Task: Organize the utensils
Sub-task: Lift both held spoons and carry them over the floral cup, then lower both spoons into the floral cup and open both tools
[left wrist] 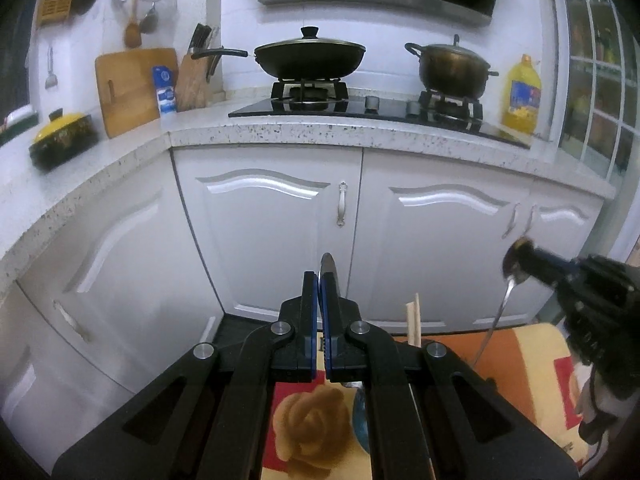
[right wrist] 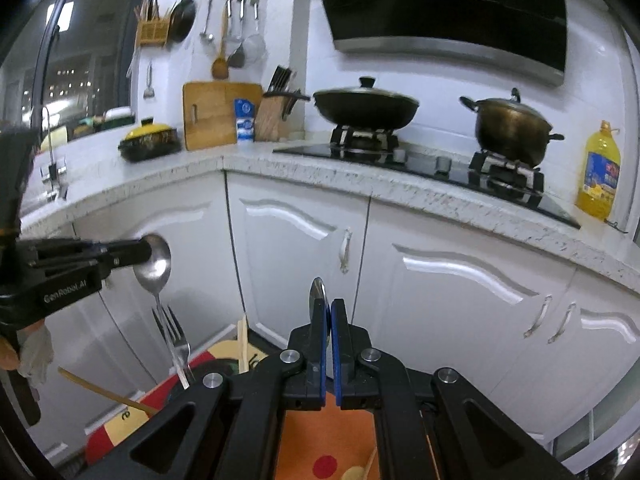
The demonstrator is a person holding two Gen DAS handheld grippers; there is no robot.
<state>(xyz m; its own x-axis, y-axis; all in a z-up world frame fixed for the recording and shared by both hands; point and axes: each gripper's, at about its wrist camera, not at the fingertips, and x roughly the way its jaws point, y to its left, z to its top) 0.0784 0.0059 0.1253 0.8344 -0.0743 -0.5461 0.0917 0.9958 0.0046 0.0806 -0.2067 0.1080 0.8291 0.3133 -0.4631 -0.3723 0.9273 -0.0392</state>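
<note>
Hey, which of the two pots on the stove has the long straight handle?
The black lidded wok, on the burner nearer the knife block; its handle sticks out towards the block. The bronze pot has only short side handles.

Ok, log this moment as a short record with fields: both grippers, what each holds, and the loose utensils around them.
left gripper: fingers shut on the bowl of the left spoon, handle hanging down
right gripper: fingers shut on the bowl of the right spoon, handle hanging down
fork: tines up, just below the left spoon in the right wrist view
wooden chopsticks: standing upright behind the grippers, not held
background: lidded wok and pot on the stove
</note>
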